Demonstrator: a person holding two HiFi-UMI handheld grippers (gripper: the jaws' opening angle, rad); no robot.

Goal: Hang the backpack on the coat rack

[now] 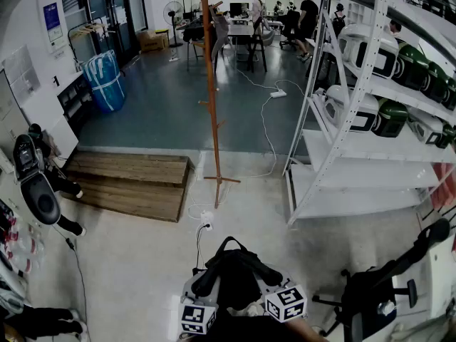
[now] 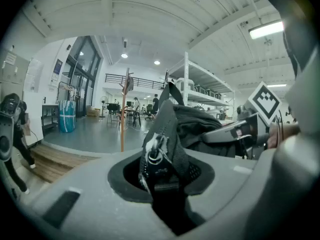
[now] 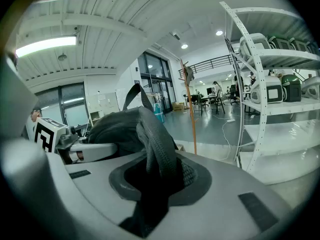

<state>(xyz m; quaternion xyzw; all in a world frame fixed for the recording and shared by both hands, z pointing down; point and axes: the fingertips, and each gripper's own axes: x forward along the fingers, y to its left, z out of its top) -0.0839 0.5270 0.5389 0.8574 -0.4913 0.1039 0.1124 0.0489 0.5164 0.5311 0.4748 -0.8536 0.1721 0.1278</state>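
Note:
A black backpack (image 1: 235, 280) hangs at the bottom middle of the head view, carried between my two grippers. My left gripper (image 1: 198, 318) is shut on a padded strap with a zip ring (image 2: 159, 151). My right gripper (image 1: 286, 303) is shut on the other ribbed strap (image 3: 156, 149). In each gripper view the strap runs down into the jaw opening, and the pads themselves are hidden by it. The wooden coat rack (image 1: 211, 98) stands upright ahead on the floor, a few steps away, and shows as a thin pole (image 2: 123, 115) (image 3: 189, 109) in both gripper views.
White metal shelving (image 1: 356, 120) with boxy appliances lines the right side. A low wooden platform (image 1: 132, 180) lies left of the rack's foot. A white cable and socket (image 1: 206, 225) trail on the floor ahead. A black office chair (image 1: 370, 294) stands at lower right. People stand far back.

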